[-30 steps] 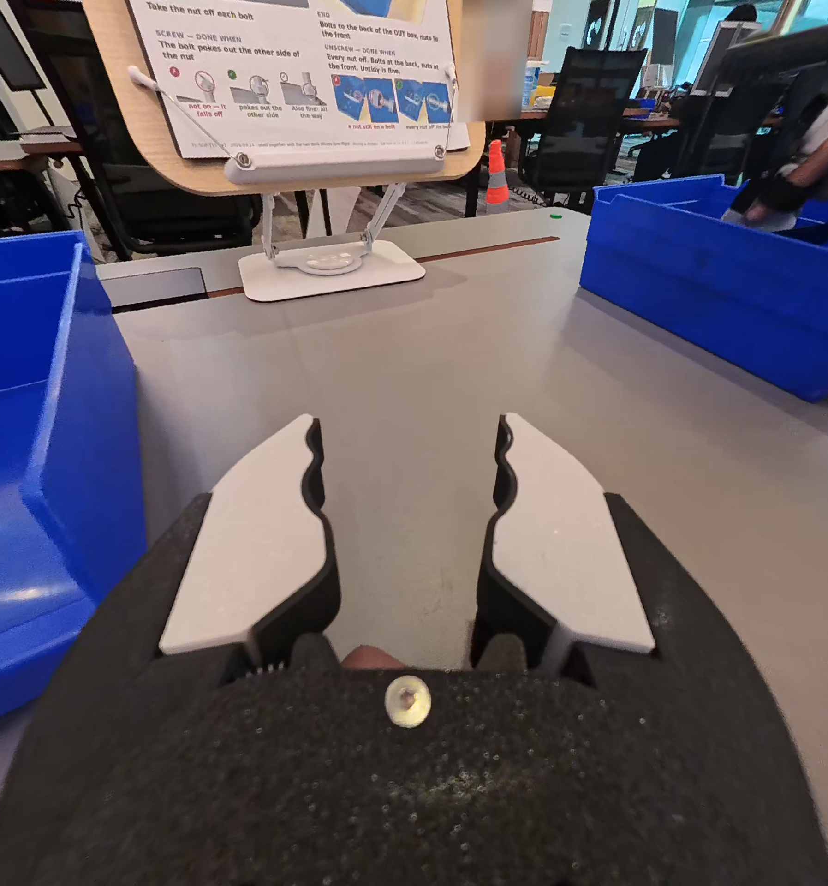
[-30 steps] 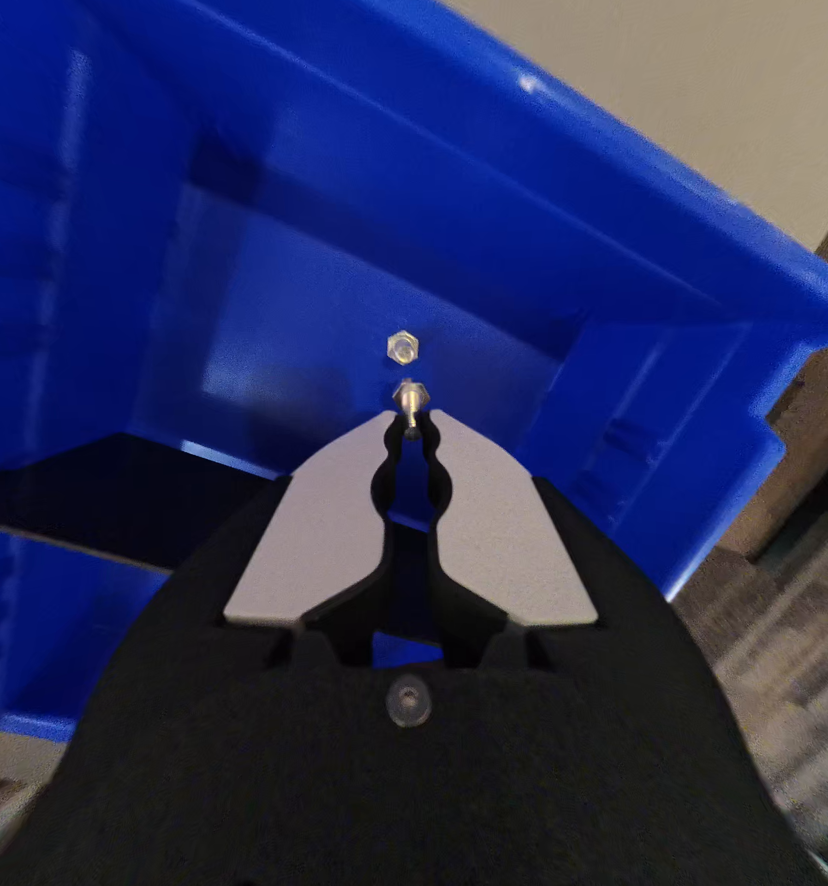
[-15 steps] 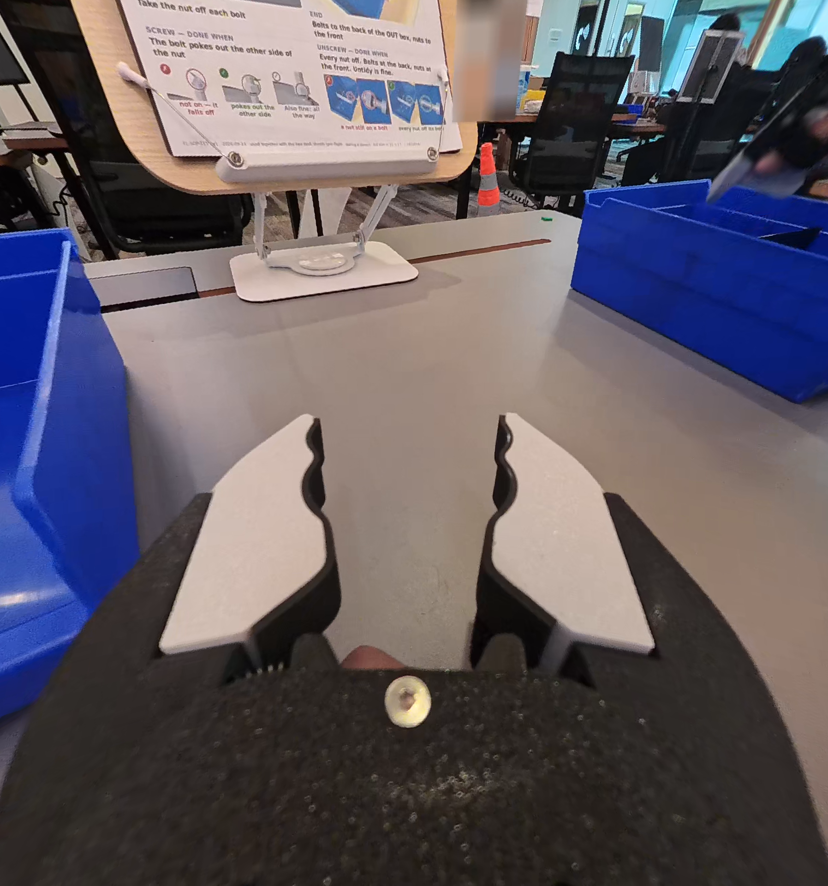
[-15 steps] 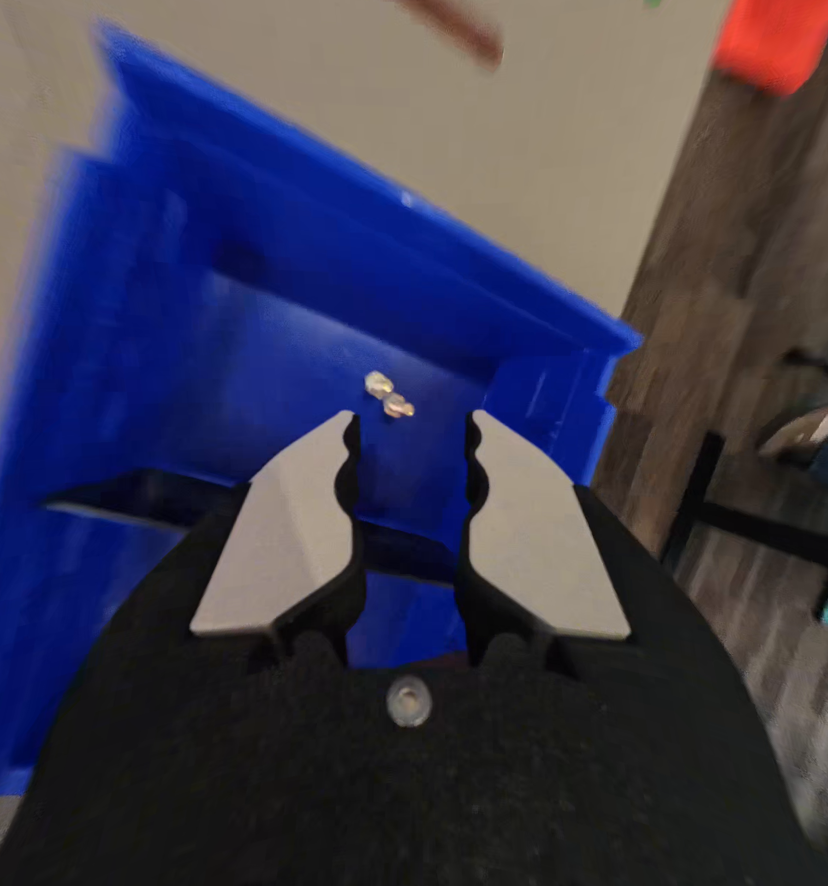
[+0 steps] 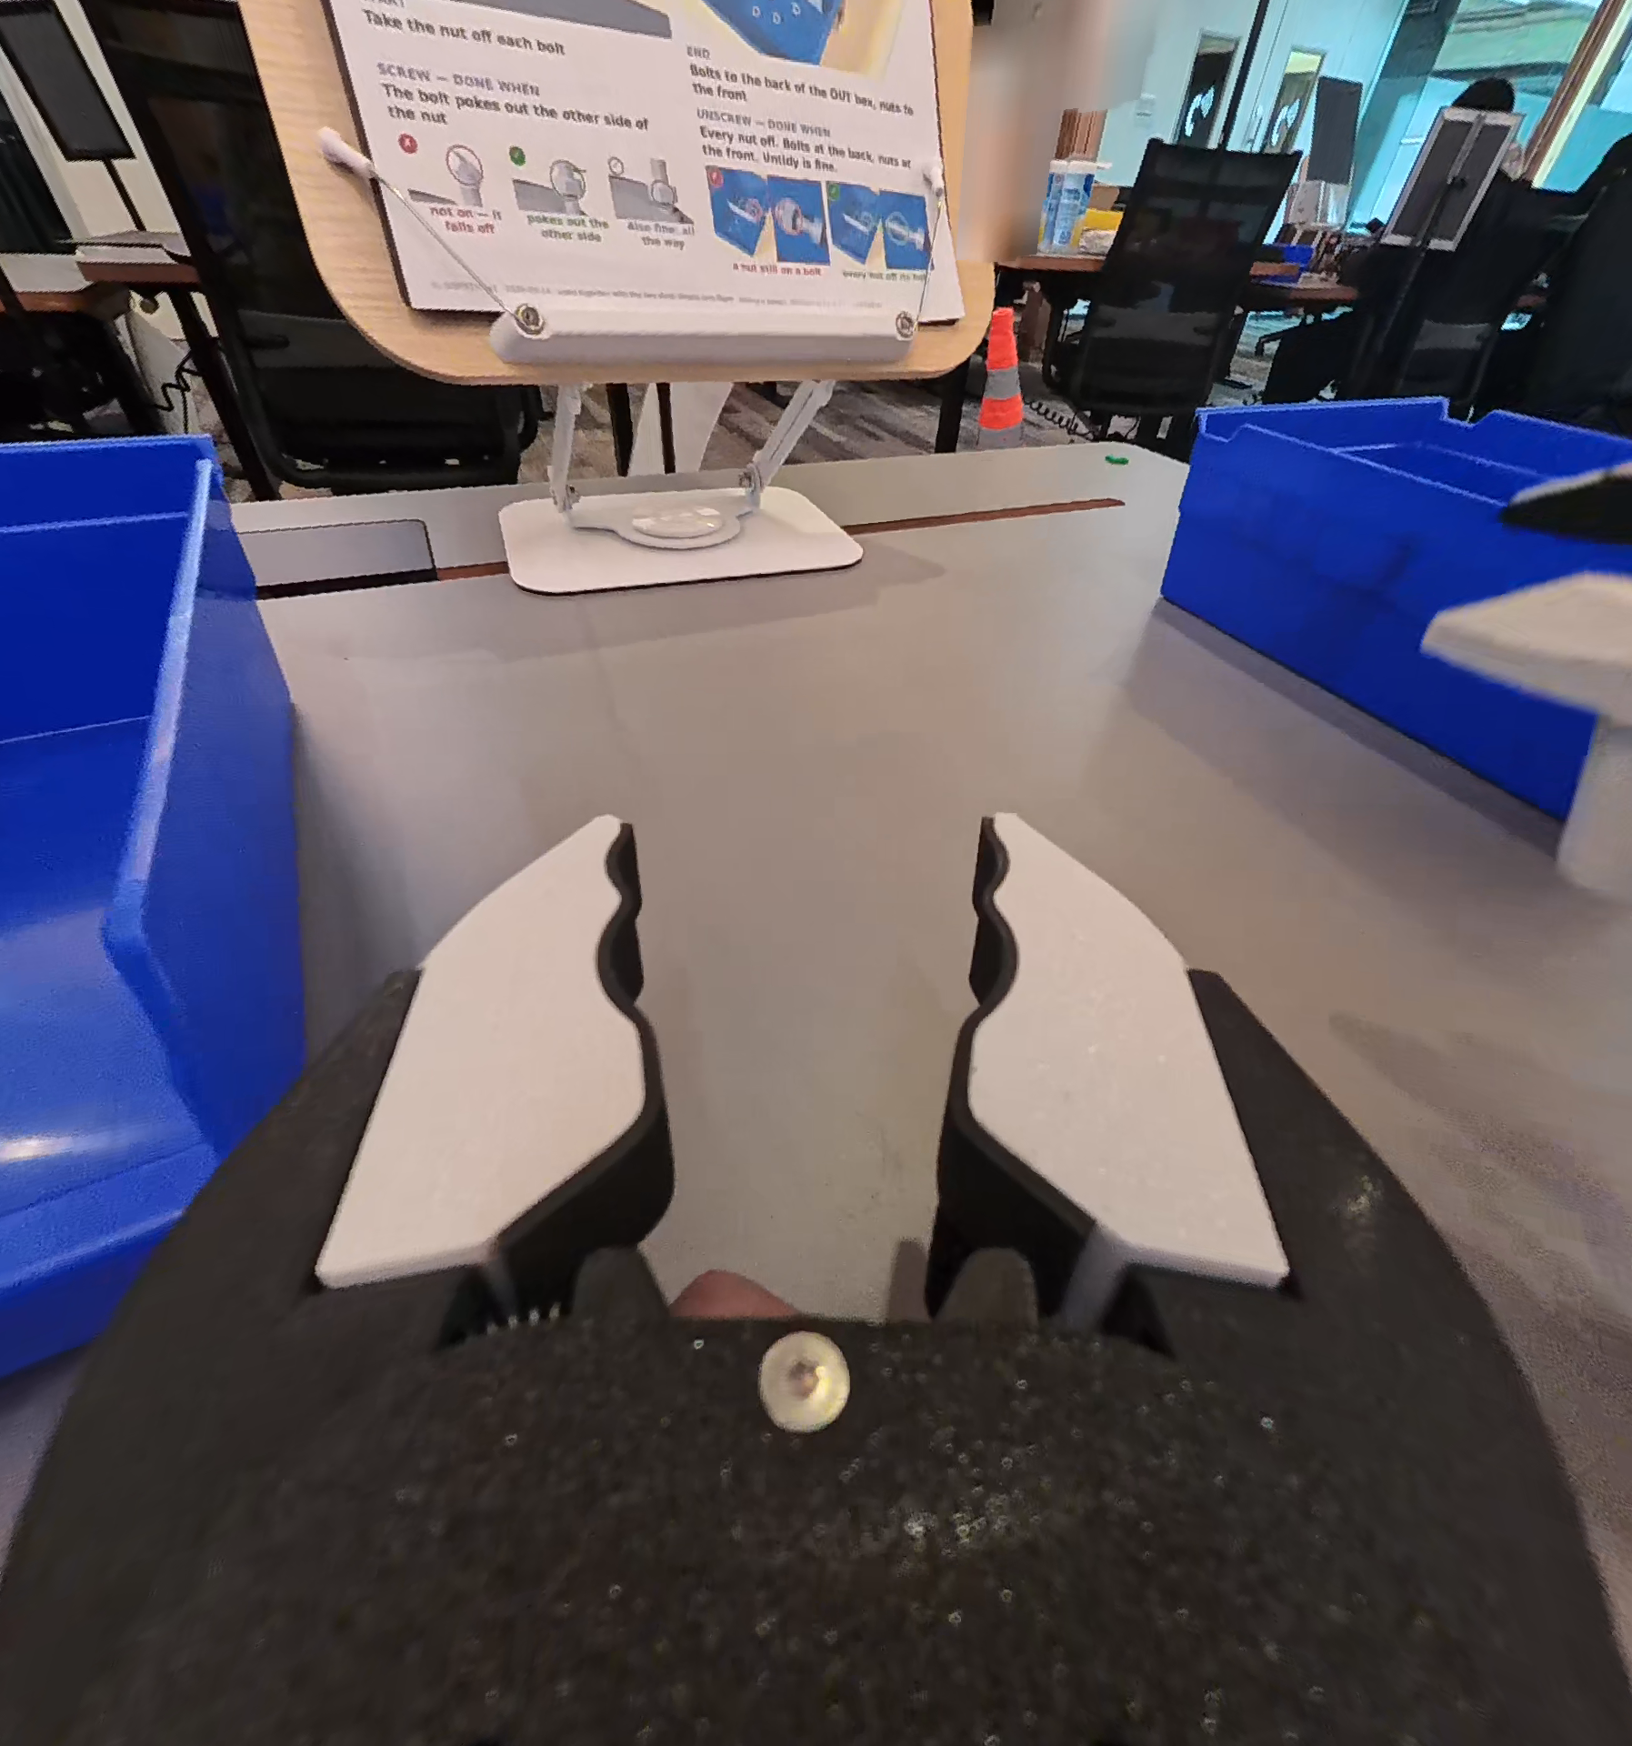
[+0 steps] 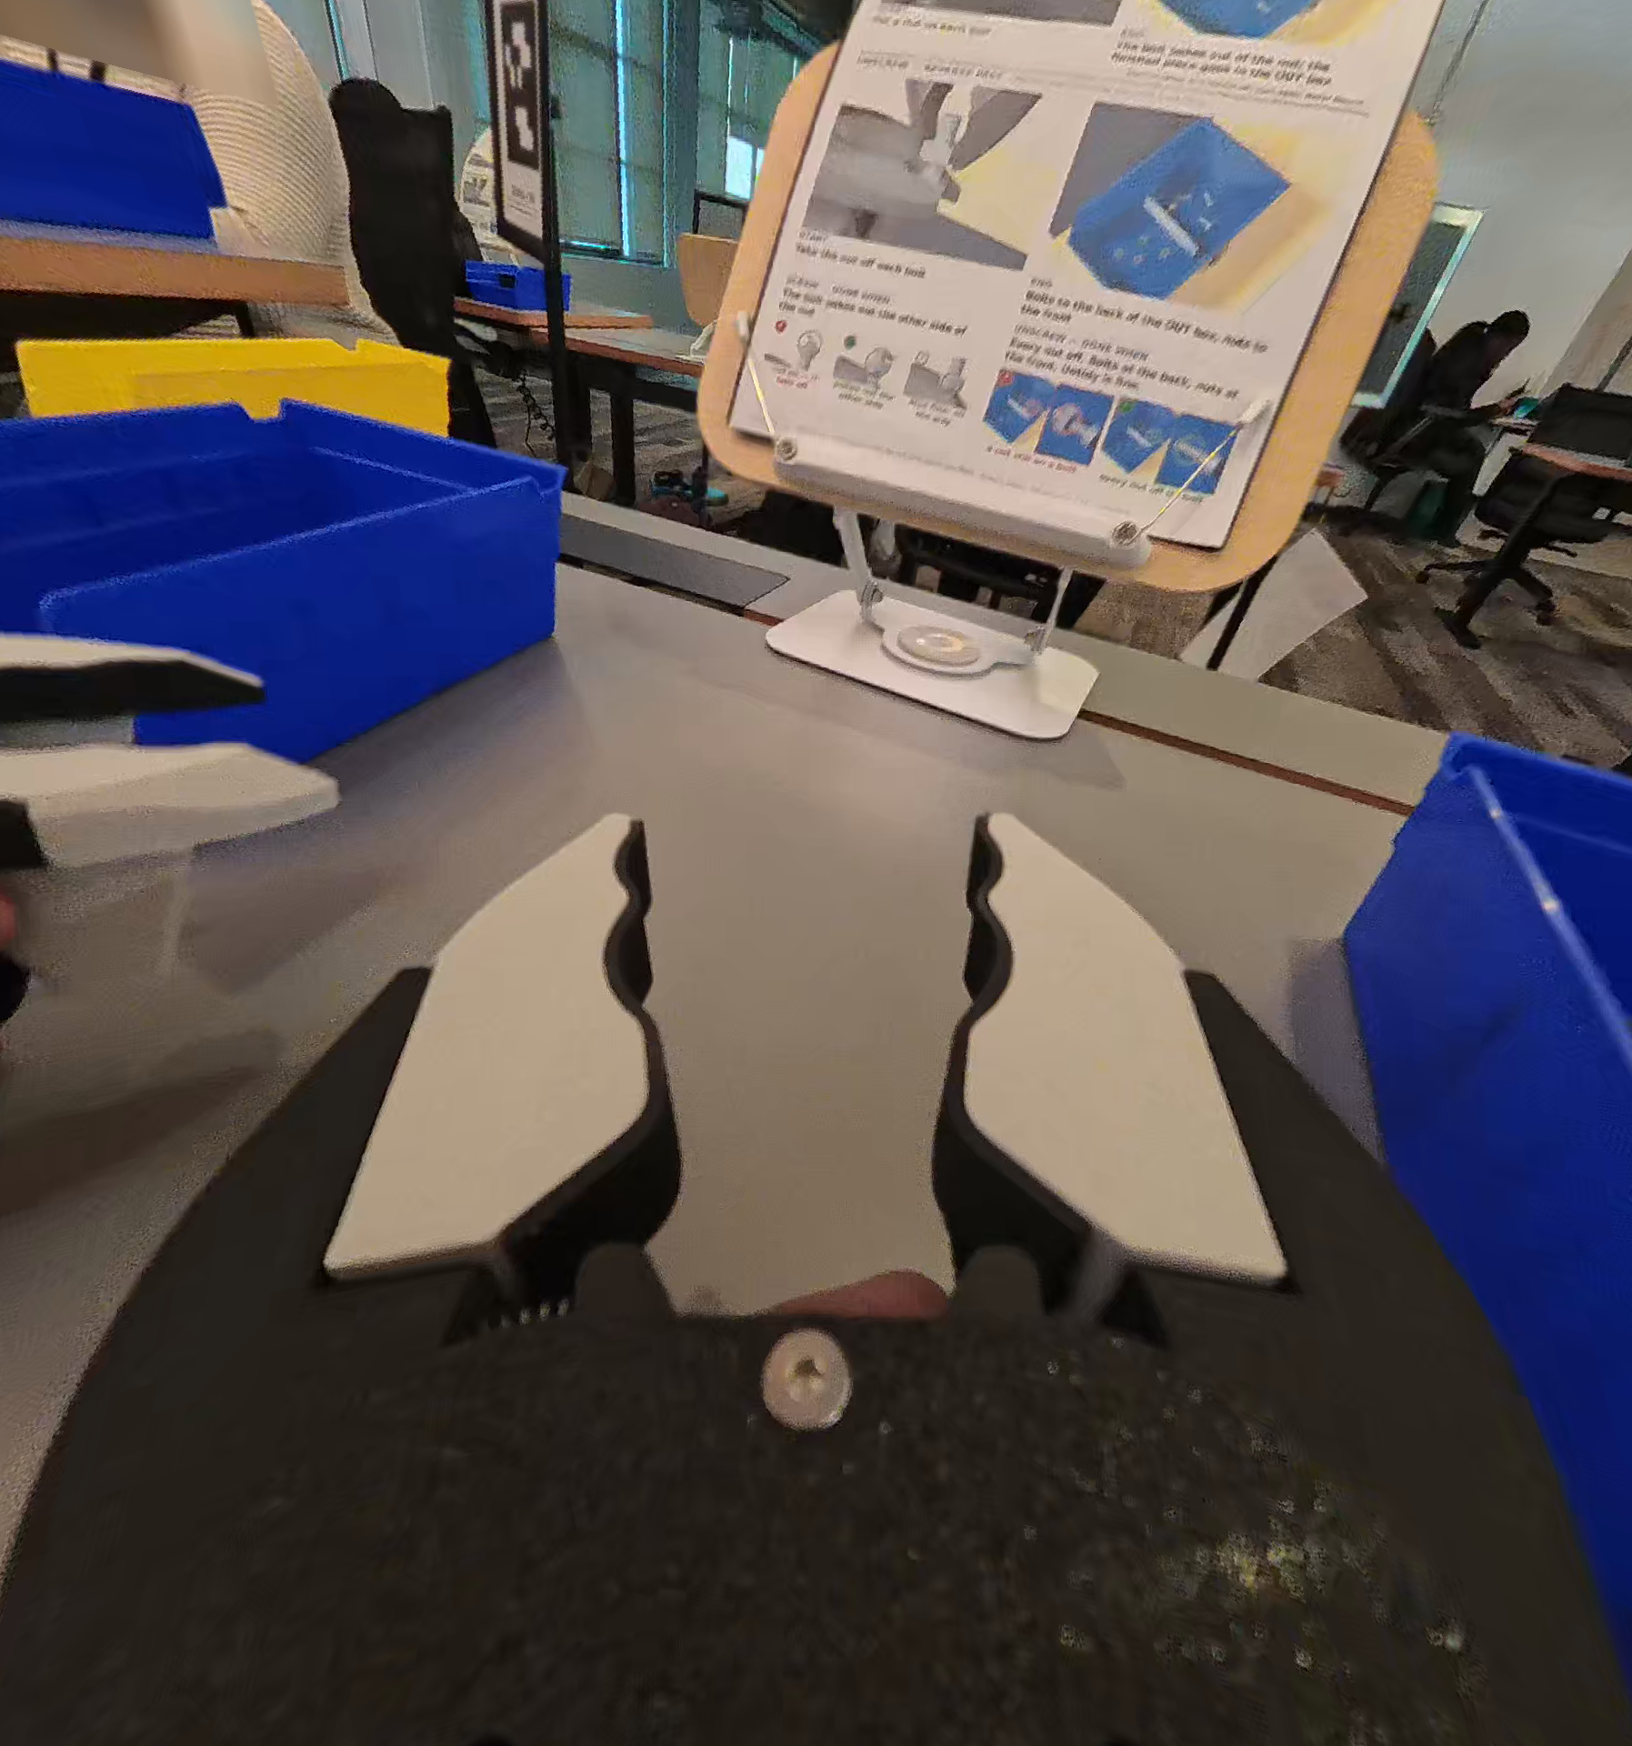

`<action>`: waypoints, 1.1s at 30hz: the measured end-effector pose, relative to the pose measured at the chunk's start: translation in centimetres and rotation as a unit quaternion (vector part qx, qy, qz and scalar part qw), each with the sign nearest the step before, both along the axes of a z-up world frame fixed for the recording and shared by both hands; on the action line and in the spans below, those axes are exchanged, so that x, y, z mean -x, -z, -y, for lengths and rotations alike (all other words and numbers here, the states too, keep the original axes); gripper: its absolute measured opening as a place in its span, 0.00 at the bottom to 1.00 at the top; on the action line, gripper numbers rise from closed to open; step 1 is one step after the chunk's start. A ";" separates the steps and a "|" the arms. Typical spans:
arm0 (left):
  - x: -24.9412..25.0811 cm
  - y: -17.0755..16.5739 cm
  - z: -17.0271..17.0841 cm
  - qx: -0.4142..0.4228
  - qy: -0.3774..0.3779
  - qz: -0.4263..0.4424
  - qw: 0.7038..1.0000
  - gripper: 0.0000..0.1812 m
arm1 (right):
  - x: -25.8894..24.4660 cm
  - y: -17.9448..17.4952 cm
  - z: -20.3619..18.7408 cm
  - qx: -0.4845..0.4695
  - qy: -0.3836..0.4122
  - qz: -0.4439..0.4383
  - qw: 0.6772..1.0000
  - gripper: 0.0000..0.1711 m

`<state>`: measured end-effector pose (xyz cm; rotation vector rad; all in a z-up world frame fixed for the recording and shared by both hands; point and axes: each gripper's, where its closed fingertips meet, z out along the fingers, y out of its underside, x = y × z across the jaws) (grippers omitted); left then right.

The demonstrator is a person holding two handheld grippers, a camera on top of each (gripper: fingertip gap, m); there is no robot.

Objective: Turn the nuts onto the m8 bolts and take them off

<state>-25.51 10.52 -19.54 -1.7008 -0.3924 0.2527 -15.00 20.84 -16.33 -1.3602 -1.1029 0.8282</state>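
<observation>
My left gripper (image 5: 802, 831) is open and empty, low over the grey table (image 5: 793, 718). My right gripper (image 6: 807, 831) is open and empty too, over the table's middle. Each gripper shows at the edge of the other's view: the right one at the right edge of the left wrist view (image 5: 1586, 605), the left one at the left edge of the right wrist view (image 6: 132, 746). A blue bin stands at the left (image 5: 84, 850) (image 6: 302, 567) and another at the right (image 5: 1379, 567) (image 6: 1549, 1086). No bolt or nut shows in either view now.
An instruction sheet on a wooden board with a white stand (image 5: 679, 539) (image 6: 935, 661) stands at the table's far edge. A yellow bin (image 6: 226, 378) sits behind the left blue bin. Office chairs, desks and an orange cone (image 5: 1001, 378) lie beyond the table.
My right gripper let go of a bolt with a nut in the right bin, opened, and swung out over the middle of the table. My left gripper stayed open and barely moved.
</observation>
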 end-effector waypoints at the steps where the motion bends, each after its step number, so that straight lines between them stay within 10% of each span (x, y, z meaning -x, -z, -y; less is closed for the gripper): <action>1: 0.0 0.0 -0.1 0.001 0.000 -0.003 1.000 0.38 | 0.0 0.6 0.5 0.008 -0.002 -0.001 1.000 0.38; 33: -1.8 -1.3 0.5 0.010 0.062 -0.017 0.998 0.34 | -0.9 2.5 -0.7 0.059 -0.012 0.032 0.998 0.36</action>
